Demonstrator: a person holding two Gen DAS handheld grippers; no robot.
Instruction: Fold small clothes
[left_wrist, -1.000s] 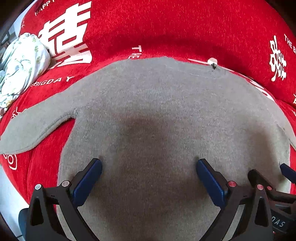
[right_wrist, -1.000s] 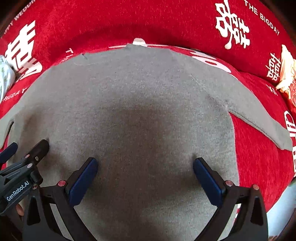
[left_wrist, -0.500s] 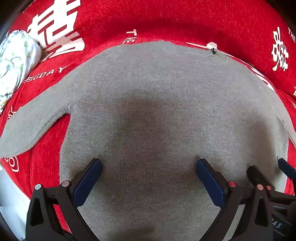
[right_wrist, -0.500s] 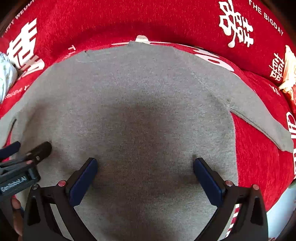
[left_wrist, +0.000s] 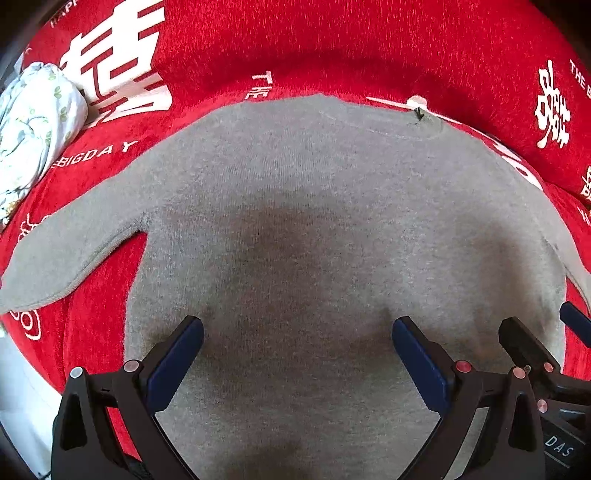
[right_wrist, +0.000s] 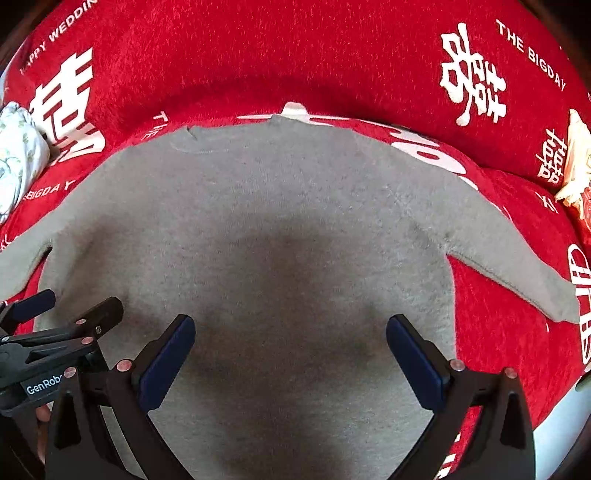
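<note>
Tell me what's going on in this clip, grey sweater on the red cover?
A person holds a hand-held gripper in each hand over a grey sweater spread flat on a red wedding-print cover, sleeves out to both sides. The left hand-held gripper and right hand-held gripper are both open near the hem, gripping nothing. No fold has been made yet. A floral cloth bundle lies at the left.

Grey sweater hem cut off by bottom edge in both views, behind gripper frames; right sleeve runs past right edge of left wrist view; left sleeve tip past left edge of right wrist view; floral cloth cropped at left edge; pale object at right edge too cropped to identify; red cover lettering partly hidden under sweater
</note>
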